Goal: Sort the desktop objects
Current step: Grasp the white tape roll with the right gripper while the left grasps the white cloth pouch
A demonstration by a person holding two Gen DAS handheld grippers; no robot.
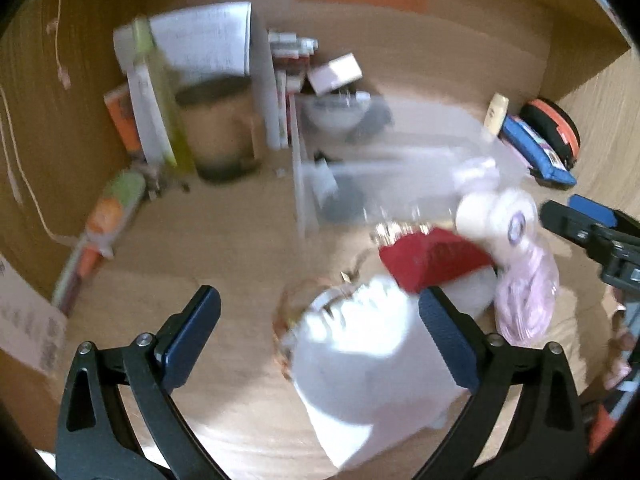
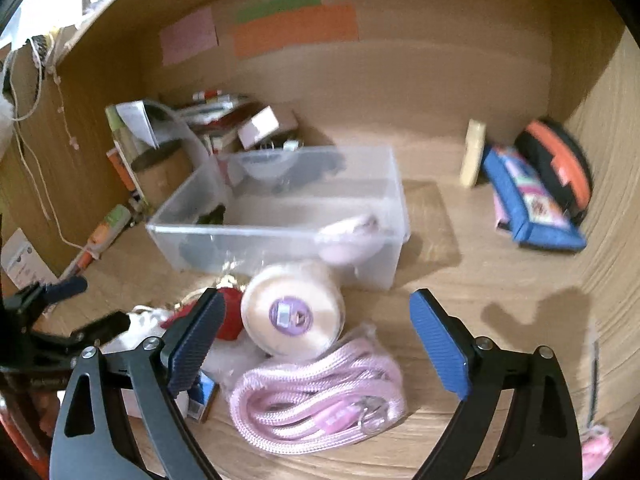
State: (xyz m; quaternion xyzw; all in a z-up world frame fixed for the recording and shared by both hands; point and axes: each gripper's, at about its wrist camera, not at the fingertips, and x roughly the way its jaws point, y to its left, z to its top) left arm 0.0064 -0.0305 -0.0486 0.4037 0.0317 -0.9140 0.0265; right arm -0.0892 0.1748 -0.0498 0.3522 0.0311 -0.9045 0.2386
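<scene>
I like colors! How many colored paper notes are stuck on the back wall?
3: a pink note on the left, a green strip up top, an orange strip just under the green one.

warm dim light, heavy motion blur at left, fisheye-bent edges.

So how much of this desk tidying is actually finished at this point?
Early days, it seems. The clear bin already holds a pink item and something dark. Nothing is in hand: the left gripper and right gripper are both open. Still loose on the desk in front of the bin: the cream round tub, the bagged pink cord, a red item and a white bag.
</scene>
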